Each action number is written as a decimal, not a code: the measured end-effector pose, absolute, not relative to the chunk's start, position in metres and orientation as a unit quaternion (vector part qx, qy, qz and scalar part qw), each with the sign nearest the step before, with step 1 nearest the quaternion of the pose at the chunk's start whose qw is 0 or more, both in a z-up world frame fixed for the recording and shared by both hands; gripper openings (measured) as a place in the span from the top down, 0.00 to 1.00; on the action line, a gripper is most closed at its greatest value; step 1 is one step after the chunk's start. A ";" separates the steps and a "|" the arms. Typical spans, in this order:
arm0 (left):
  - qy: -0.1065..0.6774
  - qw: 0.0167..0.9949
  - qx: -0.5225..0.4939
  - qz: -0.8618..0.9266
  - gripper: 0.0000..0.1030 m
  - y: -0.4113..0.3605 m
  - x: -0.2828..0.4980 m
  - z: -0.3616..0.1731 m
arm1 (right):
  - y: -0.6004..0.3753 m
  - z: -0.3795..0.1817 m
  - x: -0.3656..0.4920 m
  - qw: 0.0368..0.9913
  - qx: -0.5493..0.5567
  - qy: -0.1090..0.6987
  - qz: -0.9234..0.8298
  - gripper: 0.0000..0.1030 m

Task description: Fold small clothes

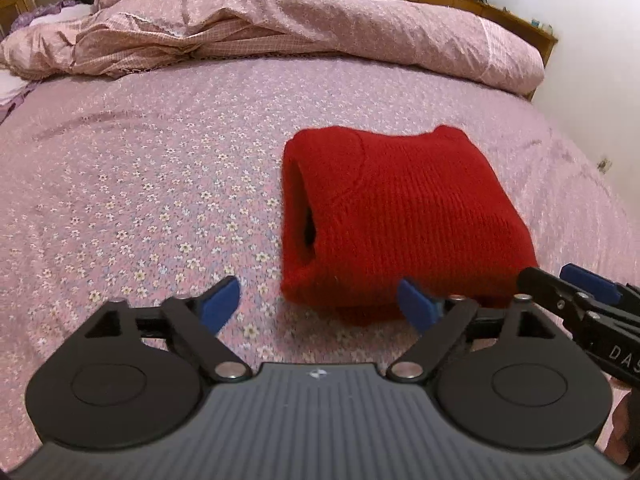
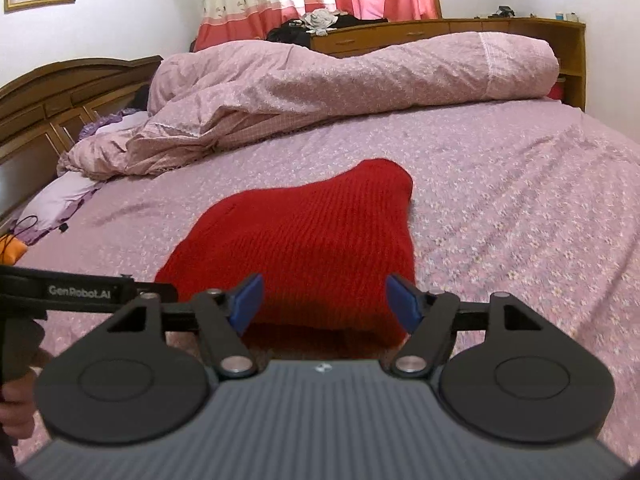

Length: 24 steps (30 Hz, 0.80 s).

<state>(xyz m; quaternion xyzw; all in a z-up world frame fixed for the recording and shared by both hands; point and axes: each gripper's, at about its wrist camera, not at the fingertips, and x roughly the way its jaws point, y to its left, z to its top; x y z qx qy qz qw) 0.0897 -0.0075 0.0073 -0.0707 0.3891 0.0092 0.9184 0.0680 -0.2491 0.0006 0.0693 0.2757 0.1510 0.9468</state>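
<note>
Now both grippers hover low over the bed [image 1: 140, 184], angled down toward it. Left gripper [image 1: 318, 300]: jaws wide, blue pads [image 1: 220, 302] well apart, nothing between them but floral sheet; the sweater's near left corner lies just ahead of the right-hand pad, not pinched. Right gripper [image 2: 322, 302]: jaws parted to a middling width, pads [image 2: 248, 300] either side of the sweater's near edge but not pressing on it, so no grip. In the left wrist view the right gripper's fingertips [image 1: 560, 286] come in from the lower right, close beside the sweater's near right corner; in the right wrist view the left gripper's black body [image 2: 80, 292] crosses the left edge, with part of a hand [image 2: 18, 400] under it. Sweater [image 1: 400, 216]: red ribbed knit, folded to a compact block, flat on the sheet near the front of the bed, a rolled opening showing at its left side (dark inside). Behind it, well apart, a pink duvet [image 1: 280, 20] lies bunched across the far side of the bed. No containers in sight; a wooden headboard [image 2: 60, 96] stands at left in the right wrist view, a low wooden shelf [image 2: 460, 30] behind the duvet.
</note>
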 end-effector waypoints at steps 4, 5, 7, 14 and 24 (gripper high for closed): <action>0.391 0.918 -0.060 0.013 0.06 -0.017 0.081 0.006 | -0.249 -0.003 0.062 0.942 0.071 0.294 0.145 0.31; 0.396 0.917 -0.057 0.012 0.06 -0.019 0.081 0.004 | -0.249 -0.003 0.061 0.942 0.072 0.295 0.144 0.31; 0.406 0.912 -0.055 0.011 0.06 -0.022 0.081 0.001 | -0.249 -0.005 0.059 0.941 0.074 0.299 0.139 0.31; 0.424 0.904 -0.052 0.012 0.06 -0.025 0.084 -0.009 | -0.251 -0.016 0.057 0.937 0.078 0.316 0.126 0.31; 0.438 0.898 -0.041 0.013 0.06 -0.030 0.087 -0.016 | -0.246 -0.023 0.058 0.934 0.075 0.325 0.126 0.30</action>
